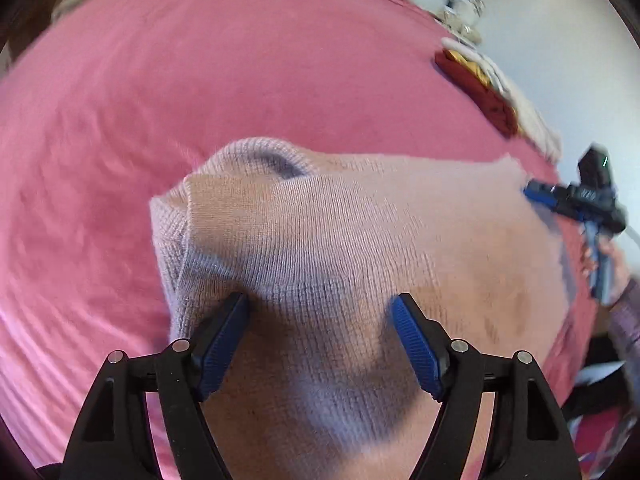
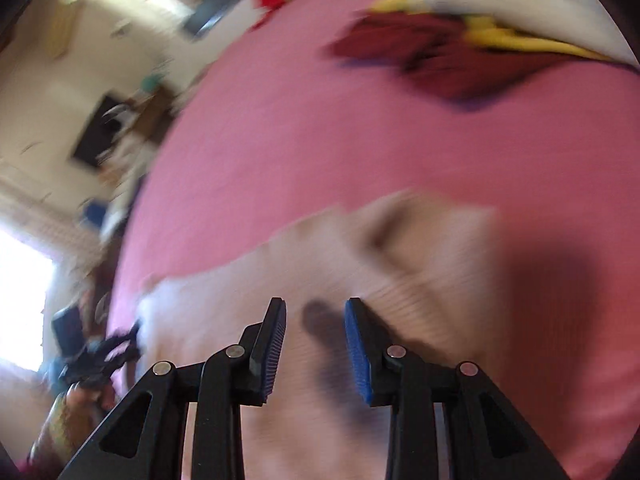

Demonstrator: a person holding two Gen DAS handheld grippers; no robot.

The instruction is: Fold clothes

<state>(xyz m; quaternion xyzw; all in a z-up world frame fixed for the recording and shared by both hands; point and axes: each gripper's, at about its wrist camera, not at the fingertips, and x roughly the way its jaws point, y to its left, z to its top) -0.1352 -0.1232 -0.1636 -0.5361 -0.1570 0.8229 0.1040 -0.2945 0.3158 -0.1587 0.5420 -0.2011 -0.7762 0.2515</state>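
Left gripper [image 1: 320,308] fingers wide over pale knit sweater [image 1: 360,232] on pink bed [image 1: 200,60]; right gripper [image 2: 316,308] fingers narrow, empty.

My left wrist view looks steeply down, close over the beige knit garment [image 1: 360,240] on the pink bed [image 1: 200,80]. My right wrist view, blurred, does likewise. Both share the garment, bed and far maroon clothing [image 2: 432,64].

Big pink bed [image 1: 240,80] fills the view, pale wall [image 1: 560,40] behind, bright window [image 2: 20,300] glaring on the left.
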